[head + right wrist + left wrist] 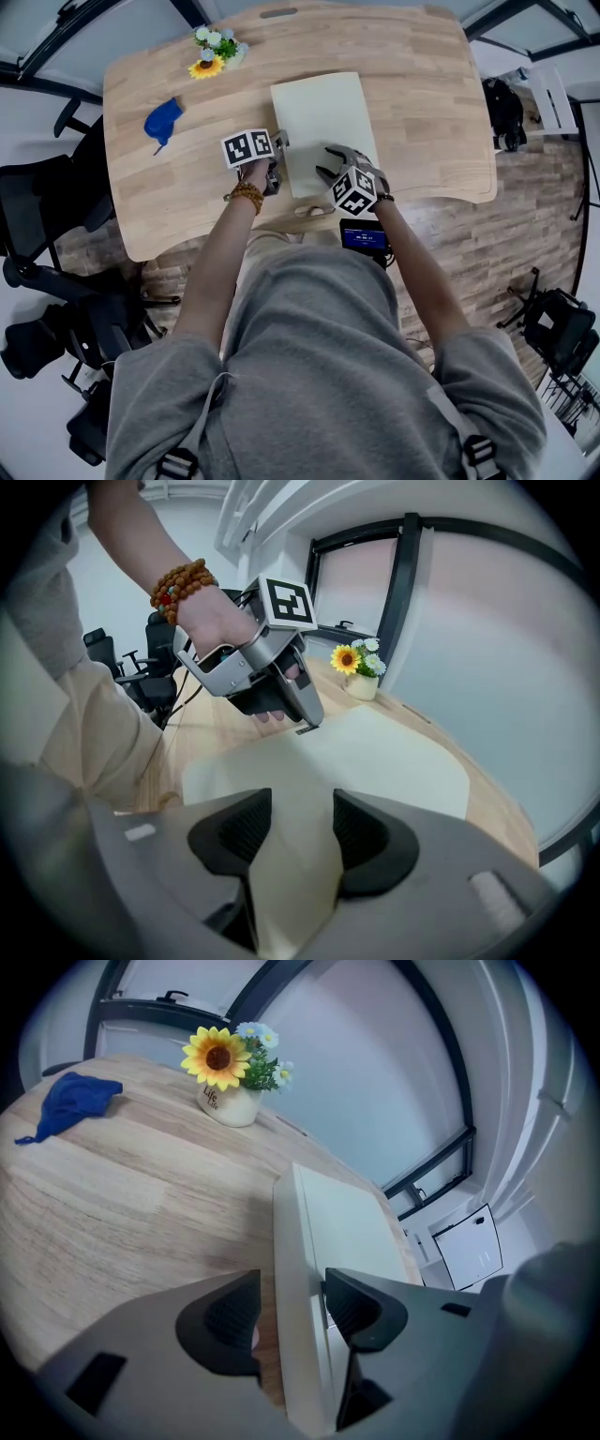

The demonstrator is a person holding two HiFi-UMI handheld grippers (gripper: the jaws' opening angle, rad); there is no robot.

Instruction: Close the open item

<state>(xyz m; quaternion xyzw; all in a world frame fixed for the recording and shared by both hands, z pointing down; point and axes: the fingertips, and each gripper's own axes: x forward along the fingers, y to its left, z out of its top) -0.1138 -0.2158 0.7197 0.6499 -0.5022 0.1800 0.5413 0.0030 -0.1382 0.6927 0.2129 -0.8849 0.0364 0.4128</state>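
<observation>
Looks like the closing is basically done. The cream case (323, 122) lies flat on the wooden table (422, 103), right in front of the person, lid down on its base w/ just a thin seam showing along the side. My guess is this is the last bit: checking the lid sits flush.

Left gripper (291, 1309) is at the case's left edge, jaws apart & straddling that edge. The inner jaw is up against the side, the outer one clear of it w/ bare wood showing between, so no squeeze. Right gripper (302, 829) hangs over the near right corner, jaws spread wide over the lid, nothing pinched, pads not clamping anything.

Next move, I'd say: press down lightly on the lid if it's sprung at all, then pull both tongs back w/o catching the edge & flipping it open again. The left one is the risk here, since its jaw sits right by the seam.

Other stuff: a sunflower pot (214, 52) at the far left corner & a blue cloth (162, 120) to the left, both well apart from the case. Nothing blocks the way. Office chairs (56, 309) stand off to the left, a small lit screen (364, 236) by the table's near edge
</observation>
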